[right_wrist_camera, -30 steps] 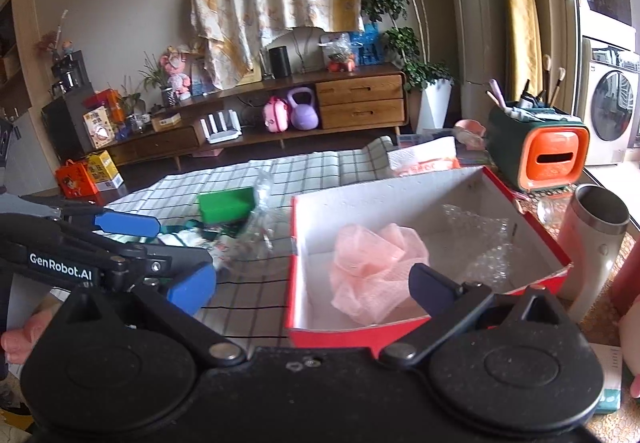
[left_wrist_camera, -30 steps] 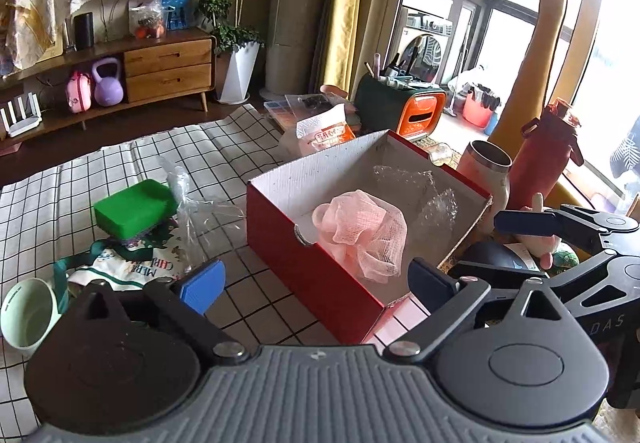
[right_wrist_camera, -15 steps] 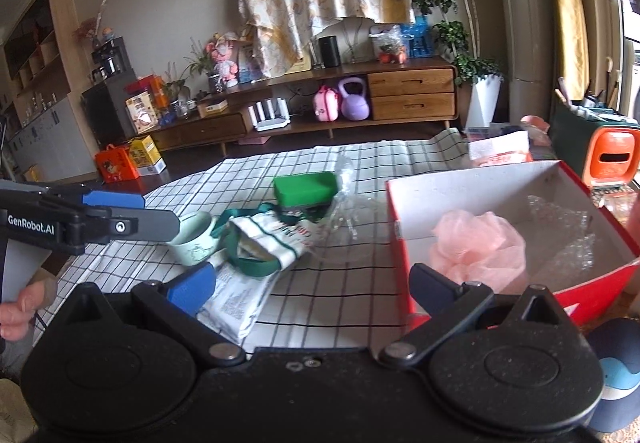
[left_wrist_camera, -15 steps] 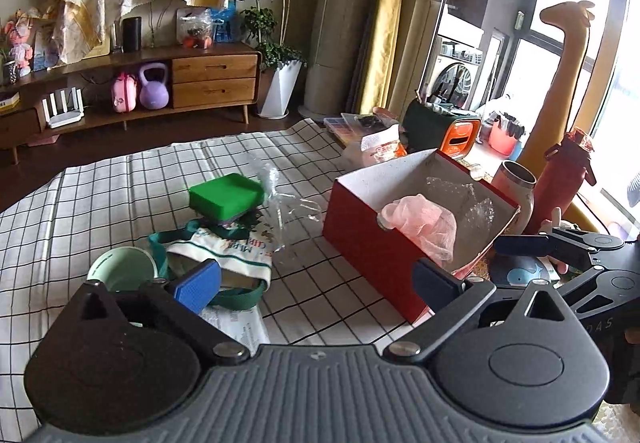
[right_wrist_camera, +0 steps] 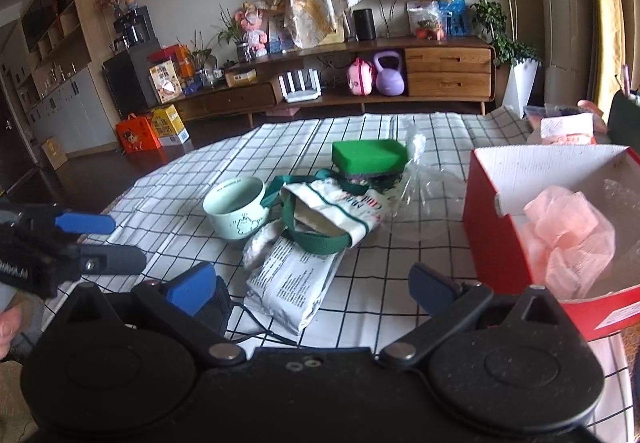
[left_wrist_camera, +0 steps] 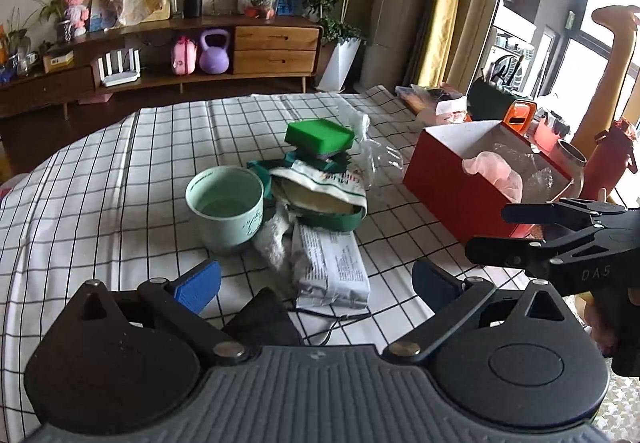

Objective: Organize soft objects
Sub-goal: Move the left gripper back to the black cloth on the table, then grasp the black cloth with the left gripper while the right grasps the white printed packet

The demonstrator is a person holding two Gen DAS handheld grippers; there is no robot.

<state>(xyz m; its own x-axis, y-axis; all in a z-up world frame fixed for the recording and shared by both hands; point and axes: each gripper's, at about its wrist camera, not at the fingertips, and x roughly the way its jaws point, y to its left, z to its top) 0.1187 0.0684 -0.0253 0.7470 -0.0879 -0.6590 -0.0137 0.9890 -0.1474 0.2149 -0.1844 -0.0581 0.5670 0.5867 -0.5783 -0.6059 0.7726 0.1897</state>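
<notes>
The green sponge (left_wrist_camera: 320, 139) sits atop the pile at mid-table, beyond the mint mug (left_wrist_camera: 225, 209) and well ahead of both grippers. It looks light and squashy; I'd pinch its long sides. The left gripper (left_wrist_camera: 316, 281) and right gripper (right_wrist_camera: 312, 283) are both spread wide, holding nothing. The pink mesh puff (right_wrist_camera: 568, 239) already lies in the red box (right_wrist_camera: 504, 239) at right.

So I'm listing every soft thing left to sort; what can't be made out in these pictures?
- Inside of the tote bag: both views, its own folded cloth covers it.
- White fluffy thing: both views, mostly under the bag and the white packet.
- Floor of the red box: left view, near wall hides it; right view, the edge cuts it off.
</notes>
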